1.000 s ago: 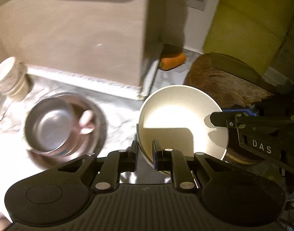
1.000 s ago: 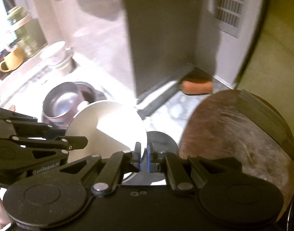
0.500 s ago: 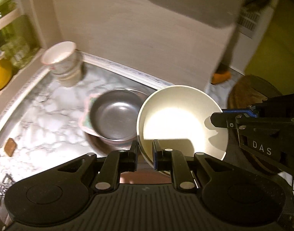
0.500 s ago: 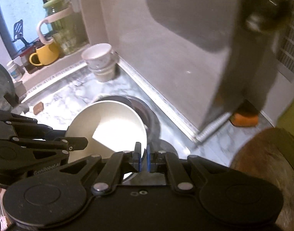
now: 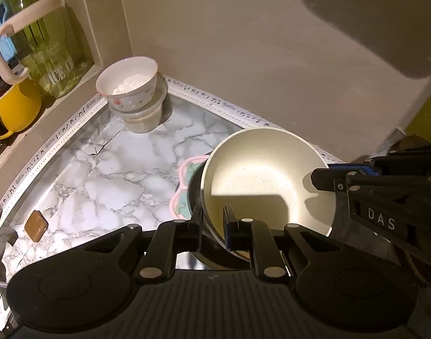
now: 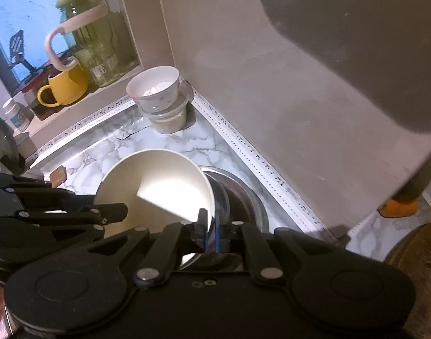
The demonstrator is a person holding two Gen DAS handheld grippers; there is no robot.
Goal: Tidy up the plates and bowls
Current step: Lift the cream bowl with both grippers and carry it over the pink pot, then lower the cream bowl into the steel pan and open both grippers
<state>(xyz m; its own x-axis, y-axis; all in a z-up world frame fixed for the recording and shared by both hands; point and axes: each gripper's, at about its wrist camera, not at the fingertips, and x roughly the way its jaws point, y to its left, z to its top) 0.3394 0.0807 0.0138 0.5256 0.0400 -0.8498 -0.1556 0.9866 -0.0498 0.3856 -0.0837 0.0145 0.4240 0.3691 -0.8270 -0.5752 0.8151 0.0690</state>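
Both hand-held grippers are carrying the cream bowl [image 5: 267,180]: the left hand-held gripper [image 5: 212,220] is clamping its near rim, the right hand-held gripper [image 6: 211,231] pinching the opposite rim. It is hanging tilted over the steel bowl [image 6: 243,197] (judging that the nesting target); keep it level and lower gently.

My jaws pinch a matt speckled cream bowl [image 5: 267,180]; glossy steel bowl [image 6: 238,197] below; polished marble counter [image 5: 108,175]; glass jar [image 5: 46,53].
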